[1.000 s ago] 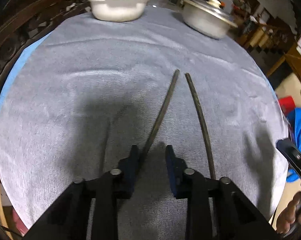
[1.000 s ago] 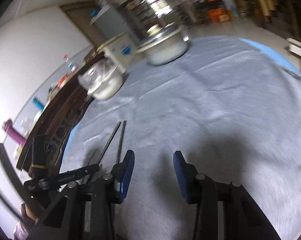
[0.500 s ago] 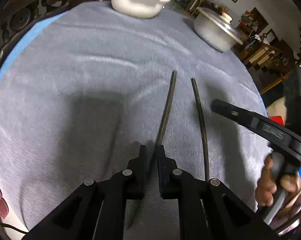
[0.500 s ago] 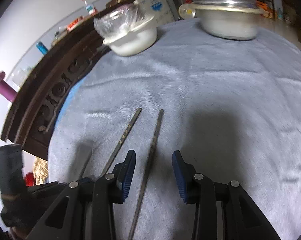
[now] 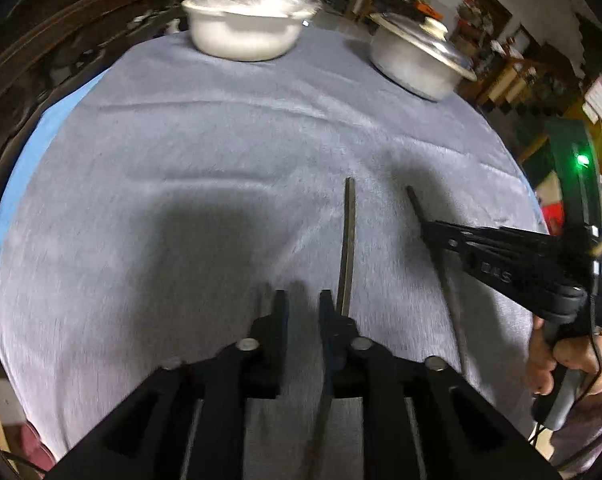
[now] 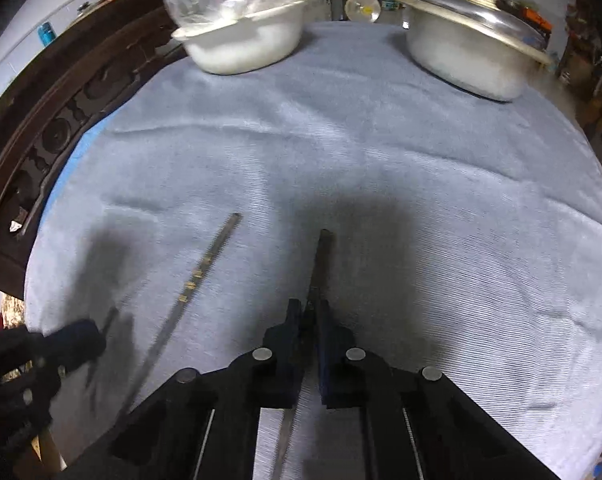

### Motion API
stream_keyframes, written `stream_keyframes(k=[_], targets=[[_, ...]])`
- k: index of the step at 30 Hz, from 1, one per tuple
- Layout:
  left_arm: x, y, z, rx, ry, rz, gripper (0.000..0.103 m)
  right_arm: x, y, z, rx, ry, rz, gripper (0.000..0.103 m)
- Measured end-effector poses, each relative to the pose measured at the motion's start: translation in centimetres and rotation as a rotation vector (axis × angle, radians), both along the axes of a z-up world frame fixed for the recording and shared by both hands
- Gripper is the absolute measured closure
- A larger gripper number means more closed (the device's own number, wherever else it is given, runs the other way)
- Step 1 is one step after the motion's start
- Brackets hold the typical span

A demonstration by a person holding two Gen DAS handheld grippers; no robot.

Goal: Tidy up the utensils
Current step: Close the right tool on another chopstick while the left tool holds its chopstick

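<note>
right claw [image 6: 310, 316] pinching dark chopstick [image 6: 323, 256] | left claw [image 5: 303, 304] slightly spread | gold-banded chopstick [image 6: 199, 276] on cloth [image 6: 421, 200]

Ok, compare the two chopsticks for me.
The right chopstick is clamped in the right gripper's jaws; the left chopstick lies free on the grey cloth. The left chopstick shows gold bands; the right chopstick shows none. Both are dark and slim.
</note>
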State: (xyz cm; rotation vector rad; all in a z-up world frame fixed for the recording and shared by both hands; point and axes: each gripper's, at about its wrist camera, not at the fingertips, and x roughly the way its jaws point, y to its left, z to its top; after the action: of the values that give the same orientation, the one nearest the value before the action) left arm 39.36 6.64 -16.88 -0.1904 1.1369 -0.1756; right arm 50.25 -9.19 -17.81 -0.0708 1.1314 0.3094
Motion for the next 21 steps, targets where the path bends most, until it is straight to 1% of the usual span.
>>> stream_keyframes(k=[1, 3, 5, 6, 8, 9, 10, 11, 13, 14, 15, 16, 19, 21], targets=[[0.8, -0.4, -0.1, 0.007, 0.005, -0.006, 0.080, 0.3, -0.8, 0.0, -0.011, 0.006, -0.023, 0.096], [2.6, -1.5, -0.3, 0.021, 0.028, -0.056, 0.076, 0.6, -2.2, 0.0, -0.024, 0.021, -0.051, 0.096], [4.3, -2.5, -0.4, 0.048, 0.057, -0.076, 0.076, 1.3, -3.6, 0.0, -0.034, 0.055, -0.076, 0.096], [4.8, -2.8, -0.5, 0.049, 0.068, -0.090, 0.075, 1.7, -4.2, -0.1, -0.035, 0.083, -0.081, 0.096], [6.6, -4.1, -0.6, 0.051, 0.113, -0.136, 0.070, 2.6, -4.6, -0.1, -0.035, 0.146, -0.086, 0.096], [7.4, -4.6, -0.8, 0.067, 0.138, -0.147, 0.068, 3.1, -4.9, -0.2, -0.033, 0.178, -0.096, 0.096], [8.0, -5.0, -0.8, 0.078, 0.150, -0.151, 0.068, 3.7, -5.2, -0.3, -0.023, 0.217, -0.101, 0.096], [8.7, -5.5, -0.9, 0.088, 0.165, -0.157, 0.067, 4.1, -5.3, -0.3, -0.017, 0.239, -0.100, 0.095], [9.9, -6.3, -1.5, 0.103, 0.224, -0.180, 0.063, 5.0, -5.3, -0.4, -0.012, 0.276, -0.103, 0.095], [10.4, -6.5, -1.8, 0.111, 0.246, -0.186, 0.062, 5.4, -5.1, -0.4, -0.022, 0.288, -0.097, 0.095], [10.8, -6.8, -1.7, 0.121, 0.251, -0.192, 0.057, 5.7, -4.8, -0.4, -0.036, 0.293, -0.090, 0.095], [11.0, -7.0, -1.8, 0.130, 0.268, -0.199, 0.055, 6.0, -4.4, -0.4, -0.058, 0.299, -0.082, 0.094], [11.5, -8.0, -2.0, 0.167, 0.299, -0.234, 0.052, 6.8, -3.5, -0.5, -0.098, 0.305, -0.069, 0.094], [11.6, -8.2, -2.1, 0.171, 0.308, -0.238, 0.052, 7.1, -3.1, -0.5, -0.112, 0.304, -0.065, 0.094]])
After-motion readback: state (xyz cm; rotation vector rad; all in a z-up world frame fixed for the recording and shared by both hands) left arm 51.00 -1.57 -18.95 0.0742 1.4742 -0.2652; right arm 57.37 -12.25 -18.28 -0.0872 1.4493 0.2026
